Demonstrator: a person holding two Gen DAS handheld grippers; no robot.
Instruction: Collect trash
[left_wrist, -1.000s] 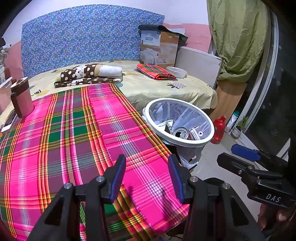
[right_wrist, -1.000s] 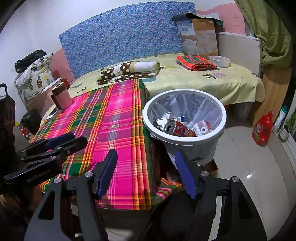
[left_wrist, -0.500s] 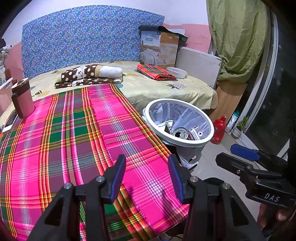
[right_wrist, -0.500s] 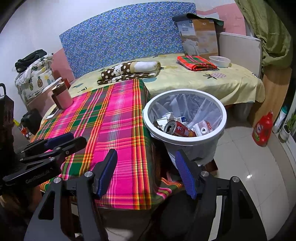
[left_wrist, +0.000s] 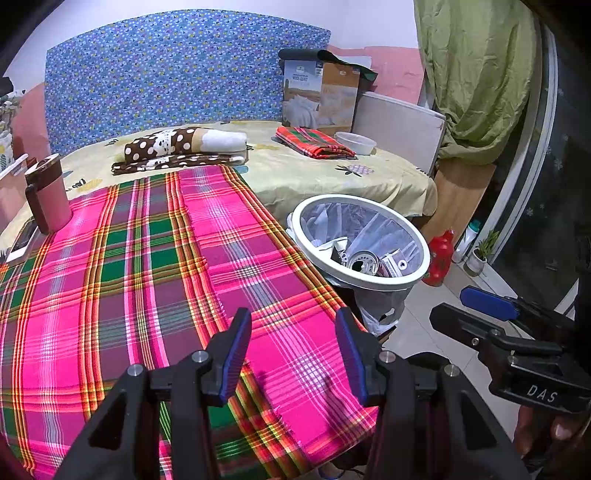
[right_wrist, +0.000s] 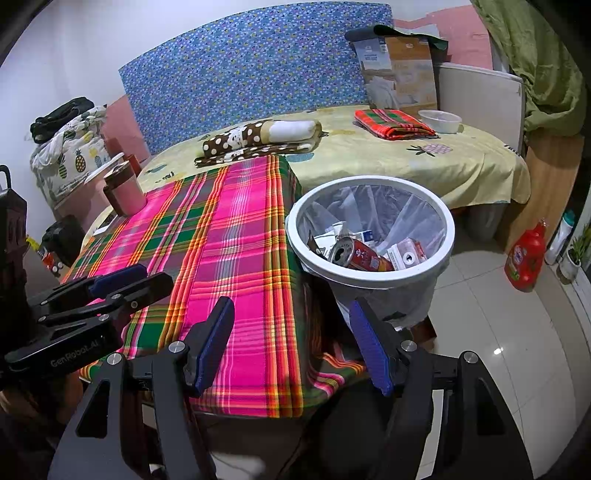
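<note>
From the left wrist view, the left gripper (left_wrist: 291, 354) is hovering above the near end of the pink, green and orange plaid tablecloth (left_wrist: 147, 266), its blue-padded jaws standing well apart with nothing between them. The round white plastic bin lined with a clear bag (left_wrist: 417, 273) is sitting just beside the table's right edge, probably so that litter can be dropped straight in. A drinks can (left_wrist: 364, 262) and a crumpled carton (left_wrist: 395, 263) are lying inside it. No loose trash is showing on the cloth; only a pink tumbler with a brown lid (left_wrist: 50, 195) is standing at the far left edge. The right gripper (left_wrist: 491, 314) is appearing at the right, held over the tiled floor.

From the right wrist view, the right gripper (right_wrist: 295, 343) is pointing down over the table corner beside the bin (right_wrist: 369, 284), jaws wide and empty. The red can (right_wrist: 360, 254) and the carton (right_wrist: 406, 254) are resting among paper scraps on the liner. The left gripper (right_wrist: 122, 284) is showing at the left, over the cloth's (right_wrist: 221, 236) edge. With both tools empty and the cloth bare, the collecting seems largely done.
</note>
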